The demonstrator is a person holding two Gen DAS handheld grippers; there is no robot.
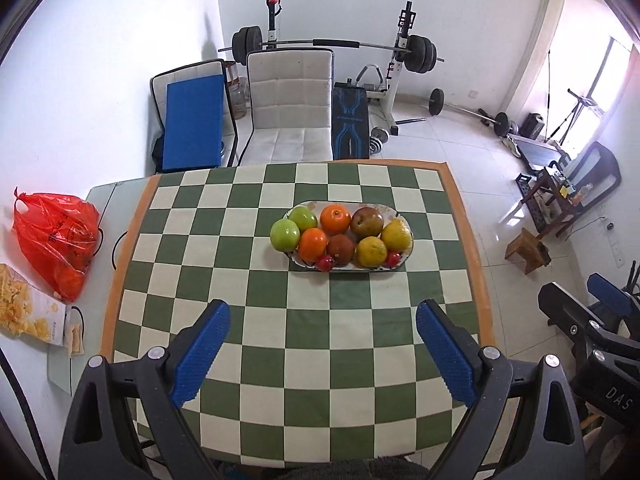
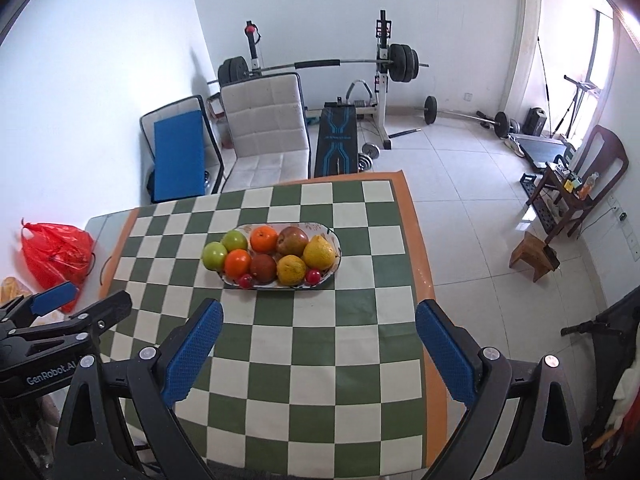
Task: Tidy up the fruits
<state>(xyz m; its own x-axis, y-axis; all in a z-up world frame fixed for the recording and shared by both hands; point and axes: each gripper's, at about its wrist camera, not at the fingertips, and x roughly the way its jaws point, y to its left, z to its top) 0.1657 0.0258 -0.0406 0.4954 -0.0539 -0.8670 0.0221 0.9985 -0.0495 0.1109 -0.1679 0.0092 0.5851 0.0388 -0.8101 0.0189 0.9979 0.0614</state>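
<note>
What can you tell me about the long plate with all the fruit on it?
The oval white plate with a painted rim lies flat on the green-and-cream checkered tablecloth, near its far middle. It looks ceramic. Two green apples, two oranges, a reddish apple, a brown fruit, two yellow fruits and two small red ones fill it. Nothing else touches it.

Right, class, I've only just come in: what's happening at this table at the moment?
A person holds two grippers above a checked tablecloth. The left gripper and the right gripper are both open and hold nothing. Ahead of them an oval plate carries the fruit: two green apples, oranges, a reddish apple, yellow citrus and small red fruits. Nothing is being touched. A red plastic bag sits off to the left.
</note>
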